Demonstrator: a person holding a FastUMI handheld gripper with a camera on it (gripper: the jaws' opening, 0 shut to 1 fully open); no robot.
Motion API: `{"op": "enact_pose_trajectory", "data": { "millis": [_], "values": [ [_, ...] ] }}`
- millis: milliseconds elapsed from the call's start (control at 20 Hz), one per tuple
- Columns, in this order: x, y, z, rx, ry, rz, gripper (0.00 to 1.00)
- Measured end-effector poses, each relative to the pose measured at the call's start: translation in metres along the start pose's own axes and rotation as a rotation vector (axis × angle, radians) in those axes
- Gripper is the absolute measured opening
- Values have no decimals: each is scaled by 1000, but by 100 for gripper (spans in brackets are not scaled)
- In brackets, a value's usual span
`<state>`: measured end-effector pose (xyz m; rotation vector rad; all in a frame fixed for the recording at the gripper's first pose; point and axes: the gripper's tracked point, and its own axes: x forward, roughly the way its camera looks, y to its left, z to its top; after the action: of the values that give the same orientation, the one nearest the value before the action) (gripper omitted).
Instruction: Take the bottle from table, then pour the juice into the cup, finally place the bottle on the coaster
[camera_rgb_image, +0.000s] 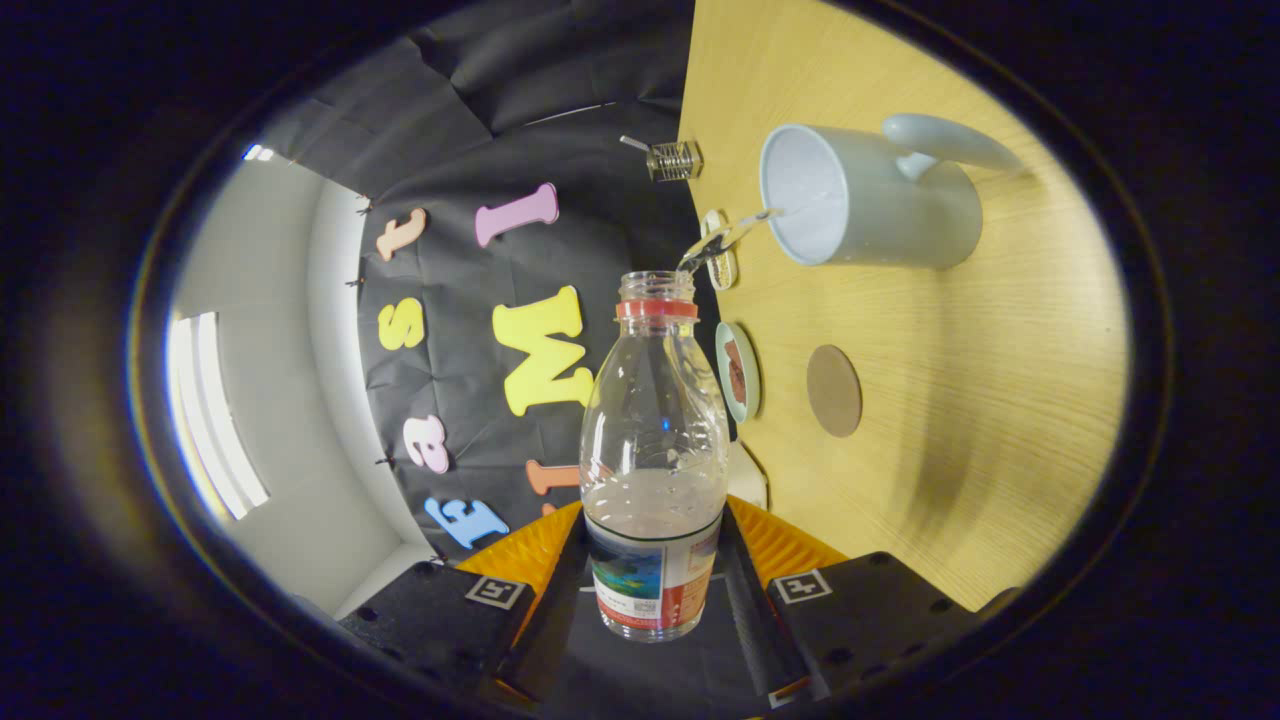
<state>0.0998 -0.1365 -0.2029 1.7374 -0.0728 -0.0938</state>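
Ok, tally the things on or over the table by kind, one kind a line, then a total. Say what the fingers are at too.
Bottle: 1, tipped, pouring, gripper fingers shut on it
Mug: 1
Round coaster: 1
Small dish: 1
Wire holder: 1
Total: 5

The gripper was closed on the clear bottle, both fingers pressing its labelled lower body. The bottle, uncapped with a red neck ring, was tipped toward the cup, and a thin stream of liquid ran from its mouth into the cup's opening. The pale cup, handle away from the bottle, stood on the wooden table. A round brown coaster lay near the cup, beside a small round dish.
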Motion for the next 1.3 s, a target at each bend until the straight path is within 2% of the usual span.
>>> {"op": "enact_pose_trajectory", "data": {
  "millis": [1300],
  "values": [
    [4, 12, 4, 136, -11, 16, 75]
  ]
}}
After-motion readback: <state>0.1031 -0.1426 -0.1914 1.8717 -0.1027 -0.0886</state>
